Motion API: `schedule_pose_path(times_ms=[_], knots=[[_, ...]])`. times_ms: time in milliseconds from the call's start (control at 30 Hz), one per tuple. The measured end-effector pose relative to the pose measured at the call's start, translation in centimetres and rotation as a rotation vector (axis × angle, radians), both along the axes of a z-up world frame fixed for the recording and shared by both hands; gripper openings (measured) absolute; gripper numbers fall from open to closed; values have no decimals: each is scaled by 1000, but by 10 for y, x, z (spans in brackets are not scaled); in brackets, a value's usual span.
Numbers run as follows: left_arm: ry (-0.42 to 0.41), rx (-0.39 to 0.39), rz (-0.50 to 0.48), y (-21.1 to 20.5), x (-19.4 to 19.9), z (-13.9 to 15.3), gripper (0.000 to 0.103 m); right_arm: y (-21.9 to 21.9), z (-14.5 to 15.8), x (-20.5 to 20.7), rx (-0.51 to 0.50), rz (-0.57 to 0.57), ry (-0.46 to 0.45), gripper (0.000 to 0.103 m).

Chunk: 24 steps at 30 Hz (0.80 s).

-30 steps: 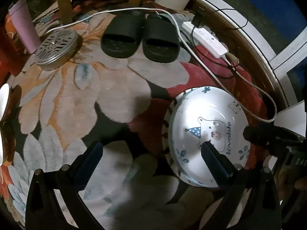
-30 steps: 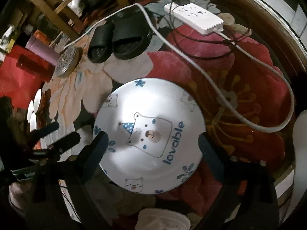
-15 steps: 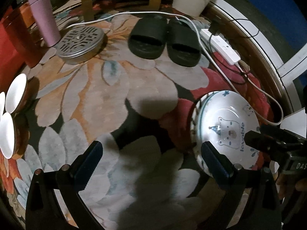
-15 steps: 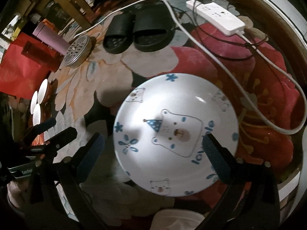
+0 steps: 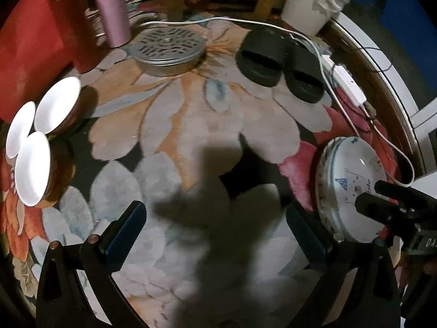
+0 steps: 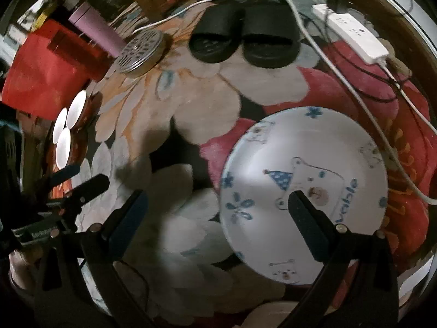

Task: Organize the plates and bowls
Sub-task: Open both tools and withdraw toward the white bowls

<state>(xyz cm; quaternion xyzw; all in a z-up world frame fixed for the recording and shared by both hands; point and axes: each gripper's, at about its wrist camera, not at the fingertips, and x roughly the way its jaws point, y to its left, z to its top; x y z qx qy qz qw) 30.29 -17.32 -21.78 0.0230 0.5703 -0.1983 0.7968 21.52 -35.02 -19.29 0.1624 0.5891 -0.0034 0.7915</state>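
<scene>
Both grippers above a floral rug [image 5: 169, 125]. Left gripper [image 5: 215, 232]: jaws wide apart, empty, with the bear-print plate [image 5: 352, 188] off to the right of the right jaw. Right gripper [image 6: 218, 218]: jaws apart, its right jaw overlapping the plate [image 6: 306, 191] in view; contact cannot be told. Three white bowls [image 5: 41, 136] cluster at the rug's left edge, well apart from the plate.

Both cameras look steeply down at a flowered rug [image 5: 191, 114]. The left wrist view sits farther left, with three small bowls [image 5: 41, 139] close by. The right wrist view hangs nearer a bear plate [image 6: 303, 191]. Both share the slippers [image 5: 275, 63], bowls and plate.
</scene>
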Motion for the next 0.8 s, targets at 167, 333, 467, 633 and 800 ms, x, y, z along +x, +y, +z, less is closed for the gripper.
schedule_pose_path(times_ms=[167,333,467,633,800], knots=[[-4,15,35,26,2,-3,102,21,-5,6,-4,49,15,103],[2,35,99,60,6,-8,102,43,-10,16,-5,107,30,103],[6,46,152,86,10,-10,102,64,-11,29,-9,157,26,103],[8,46,211,115,14,-11,102,91,-13,45,3,217,30,103],[10,43,252,139,17,-14,102,121,-18,60,14,272,43,103]])
